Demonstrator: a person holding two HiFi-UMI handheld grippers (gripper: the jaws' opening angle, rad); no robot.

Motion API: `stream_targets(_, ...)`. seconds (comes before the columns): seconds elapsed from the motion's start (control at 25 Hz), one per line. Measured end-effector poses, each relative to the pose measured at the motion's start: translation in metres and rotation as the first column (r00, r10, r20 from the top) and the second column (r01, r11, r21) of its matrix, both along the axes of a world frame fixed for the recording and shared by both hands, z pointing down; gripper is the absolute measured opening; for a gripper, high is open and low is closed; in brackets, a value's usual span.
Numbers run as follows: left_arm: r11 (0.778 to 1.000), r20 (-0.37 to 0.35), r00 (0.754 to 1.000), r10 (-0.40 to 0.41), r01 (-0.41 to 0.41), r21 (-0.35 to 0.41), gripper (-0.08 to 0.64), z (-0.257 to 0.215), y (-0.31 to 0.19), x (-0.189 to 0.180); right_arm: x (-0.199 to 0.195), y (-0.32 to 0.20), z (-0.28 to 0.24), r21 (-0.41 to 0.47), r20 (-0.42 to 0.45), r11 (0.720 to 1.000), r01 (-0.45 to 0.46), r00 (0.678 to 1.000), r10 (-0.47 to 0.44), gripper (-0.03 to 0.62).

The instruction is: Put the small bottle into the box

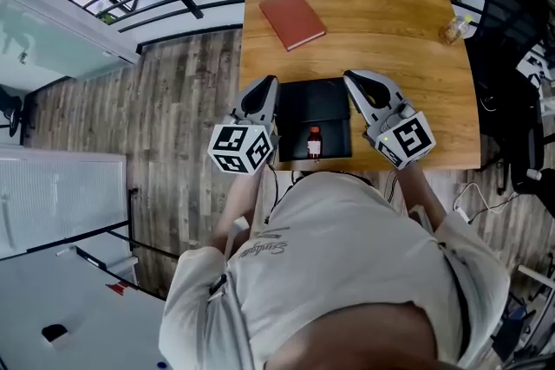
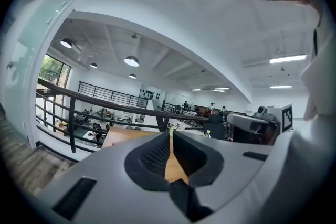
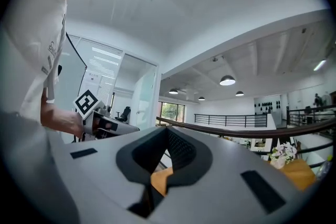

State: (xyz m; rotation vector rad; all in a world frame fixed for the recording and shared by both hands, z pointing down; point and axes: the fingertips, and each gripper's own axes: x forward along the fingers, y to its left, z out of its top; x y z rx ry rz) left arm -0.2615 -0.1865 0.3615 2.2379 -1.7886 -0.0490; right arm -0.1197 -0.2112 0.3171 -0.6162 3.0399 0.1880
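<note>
your left gripper (image 1: 270, 85) and right gripper (image 1: 352, 77) flank the black box (image 1: 316, 104) on the wooden table (image 1: 390, 30); the small bottle (image 1: 314, 141) stands in its near half.

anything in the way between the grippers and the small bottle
Nothing visible is. The small bottle shows in the open against the near part of the black box. The left gripper and right gripper flank the box, both shut and empty.

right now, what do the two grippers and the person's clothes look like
The left gripper and right gripper are light grey plastic, tapering to a beak, with black ribbed pads inside. Each carries a white cube with black square markers. The person wears a white shirt.
</note>
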Motion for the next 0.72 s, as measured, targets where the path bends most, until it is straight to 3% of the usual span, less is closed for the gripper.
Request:
stream_targets(0.28,1.000,0.016,1.000,-0.017,0.017,0.017,0.029,-0.012,0.005,-0.003,0.007,-0.006,0.000,0.018,-0.015,1.000,-0.012,1.000,0.013,-0.005)
stream_targets(0.44,1.000,0.042,0.999,-0.025,0.025,0.002,0.029,-0.008,0.009,-0.006,0.004,-0.004,0.004,-0.041,0.023,0.999,-0.003,1.000,0.004,-0.005)
stream_targets(0.72,1.000,0.018,1.000,-0.012,0.012,-0.014,0.029,-0.001,0.012,-0.009,-0.006,0.000,0.007,-0.050,0.027,0.999,0.018,1.000,-0.017,-0.005)
